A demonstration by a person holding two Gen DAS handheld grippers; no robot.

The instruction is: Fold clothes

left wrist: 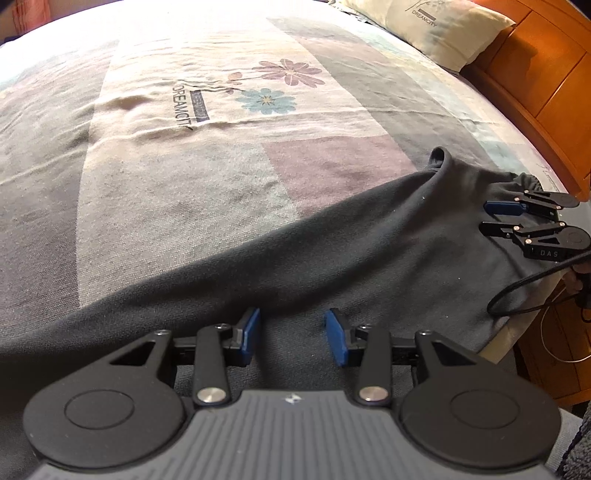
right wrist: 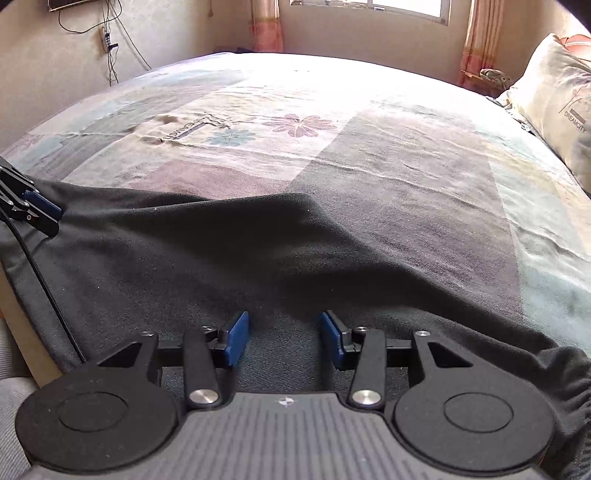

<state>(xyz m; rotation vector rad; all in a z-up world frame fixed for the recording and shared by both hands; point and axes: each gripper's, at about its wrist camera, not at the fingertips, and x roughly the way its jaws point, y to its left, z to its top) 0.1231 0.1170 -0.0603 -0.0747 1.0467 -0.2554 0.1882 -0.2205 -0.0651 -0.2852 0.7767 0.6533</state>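
Hovering apart-jawed, both claws (left wrist: 291, 338) (right wrist: 283, 339) over dark garment (left wrist: 332, 251).

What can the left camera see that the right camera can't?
Only the left wrist view shows the orange wooden headboard and a hand holding a black cable. Only the right wrist view shows the bright window, the pink patterned curtains and the dangling wires on the wall. Both show the dark grey garment spread on the pastel flowered bedsheet, the cream printed pillow, and both tools: the left gripper and the right gripper, each with blue-padded jaws apart over the cloth, not pinching it.
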